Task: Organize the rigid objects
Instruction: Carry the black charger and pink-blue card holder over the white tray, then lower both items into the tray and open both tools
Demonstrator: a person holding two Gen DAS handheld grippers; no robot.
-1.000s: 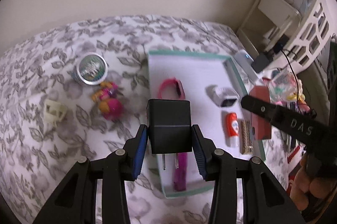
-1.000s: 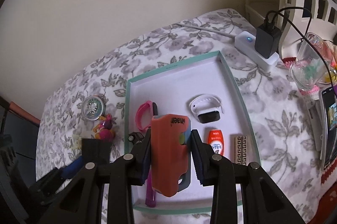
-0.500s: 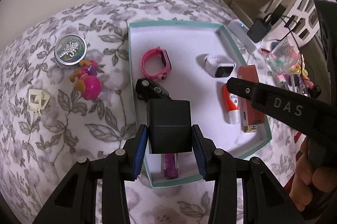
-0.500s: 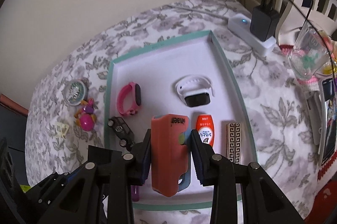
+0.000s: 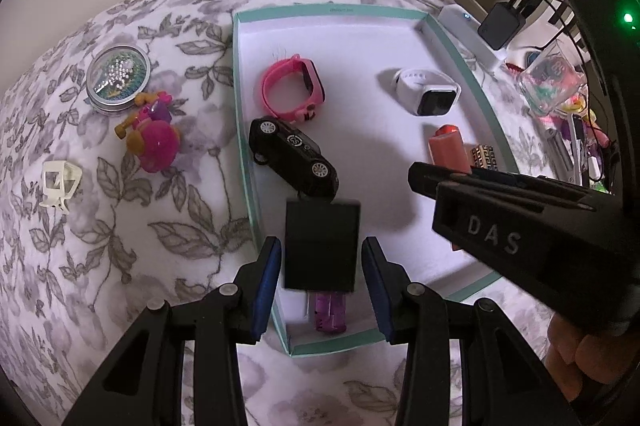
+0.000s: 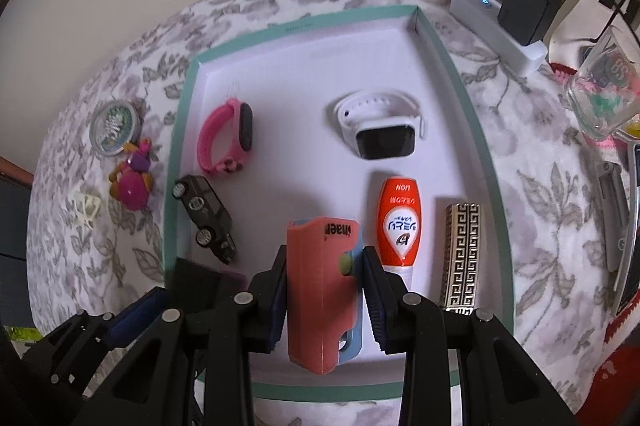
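Two claws loaded | left claw: black charger (seemingly gapped) | near tray edge

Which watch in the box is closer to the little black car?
The pink watch. It lies right beside the black toy car on the box's left side; the white watch sits further right.

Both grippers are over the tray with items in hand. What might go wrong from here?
The black charger in the left gripper hangs above the purple item and near the toy car; it may land on them. The salmon case in the right gripper could bump the orange tube.
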